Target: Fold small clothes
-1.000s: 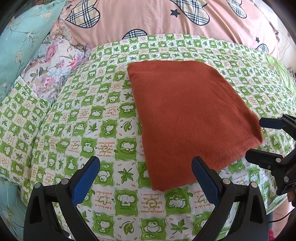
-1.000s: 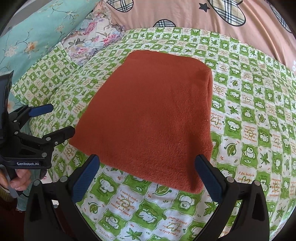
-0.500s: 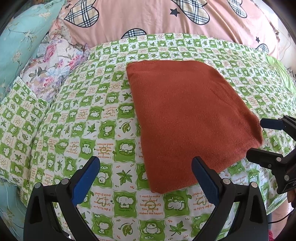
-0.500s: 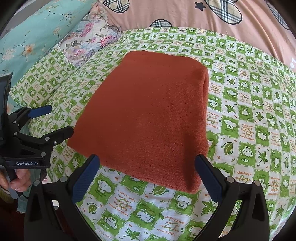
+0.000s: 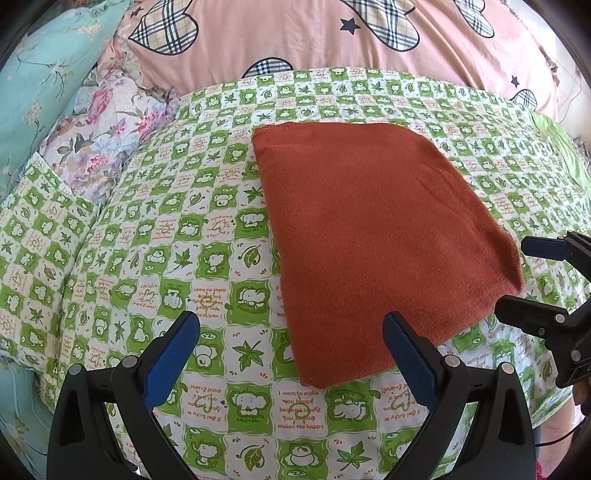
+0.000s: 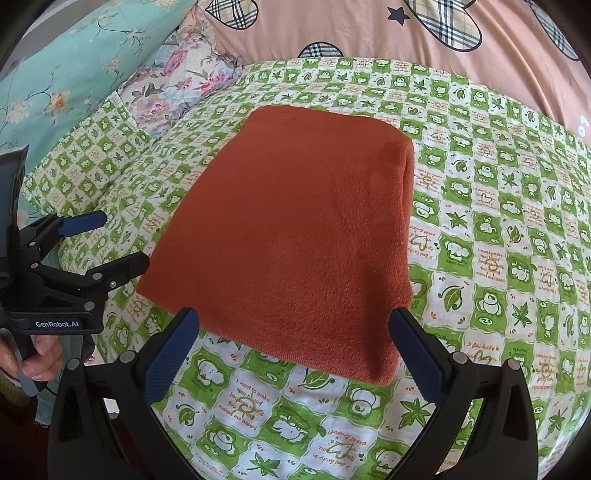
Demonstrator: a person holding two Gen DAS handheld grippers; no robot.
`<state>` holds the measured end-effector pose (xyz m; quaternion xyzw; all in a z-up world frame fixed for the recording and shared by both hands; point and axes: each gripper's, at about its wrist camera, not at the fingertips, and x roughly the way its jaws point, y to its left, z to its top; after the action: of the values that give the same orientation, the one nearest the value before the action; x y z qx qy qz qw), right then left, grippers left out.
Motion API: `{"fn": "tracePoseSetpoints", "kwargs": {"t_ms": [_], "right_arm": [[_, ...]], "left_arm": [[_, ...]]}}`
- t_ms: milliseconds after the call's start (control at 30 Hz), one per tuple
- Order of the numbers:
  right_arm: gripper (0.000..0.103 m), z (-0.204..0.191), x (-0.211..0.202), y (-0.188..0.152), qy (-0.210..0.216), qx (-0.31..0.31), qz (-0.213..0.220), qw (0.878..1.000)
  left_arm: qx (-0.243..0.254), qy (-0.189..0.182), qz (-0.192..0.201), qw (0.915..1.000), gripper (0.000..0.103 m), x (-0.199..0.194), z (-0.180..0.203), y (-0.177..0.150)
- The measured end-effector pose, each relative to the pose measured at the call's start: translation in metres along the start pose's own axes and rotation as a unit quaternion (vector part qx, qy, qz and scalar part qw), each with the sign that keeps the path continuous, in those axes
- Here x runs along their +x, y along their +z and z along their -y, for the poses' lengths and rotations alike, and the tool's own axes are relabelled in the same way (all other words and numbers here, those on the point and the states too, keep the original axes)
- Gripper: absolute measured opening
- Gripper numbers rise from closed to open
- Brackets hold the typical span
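A rust-orange cloth [image 5: 376,236] [image 6: 295,236] lies folded flat in a rectangle on the green-and-white checked sheet [image 5: 177,236] [image 6: 498,236]. My left gripper [image 5: 291,332] hovers open over the sheet, just short of the cloth's near left corner, with nothing between its fingers. My right gripper [image 6: 295,328] is open too, its fingers spread about as wide as the cloth's near edge and a little above it. Each gripper shows in the other's view: the right gripper [image 5: 517,280] by the cloth's right corner, the left gripper [image 6: 122,243] by its left corner, a hand [image 6: 40,354] holding it.
A pink quilt with plaid hearts [image 5: 332,40] [image 6: 406,33] is heaped behind the sheet. A floral pillow [image 5: 99,147] [image 6: 184,81] and a turquoise pillow [image 5: 33,92] [image 6: 62,70] lie at the left. The sheet's near edge drops off below the grippers.
Both grippers have drawn back slightly from the cloth, which sits a little farther off in each view. The cloth lies unchanged and both grippers stay open.
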<state>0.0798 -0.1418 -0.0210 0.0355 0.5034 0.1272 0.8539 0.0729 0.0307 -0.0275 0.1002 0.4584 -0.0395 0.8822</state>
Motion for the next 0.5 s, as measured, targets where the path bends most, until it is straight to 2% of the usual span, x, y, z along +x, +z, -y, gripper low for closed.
{"fn": "tracePoseSetpoints", "kwargs": {"t_ms": [500], "right_arm": [[0.102,0.0002,-0.0004,0.0023,0.0,-0.001,0.001,1.0]], "left_arm": [[-0.001,0.0,0.004,1.0,0.099,-0.0035,0.0,0.0022]]}}
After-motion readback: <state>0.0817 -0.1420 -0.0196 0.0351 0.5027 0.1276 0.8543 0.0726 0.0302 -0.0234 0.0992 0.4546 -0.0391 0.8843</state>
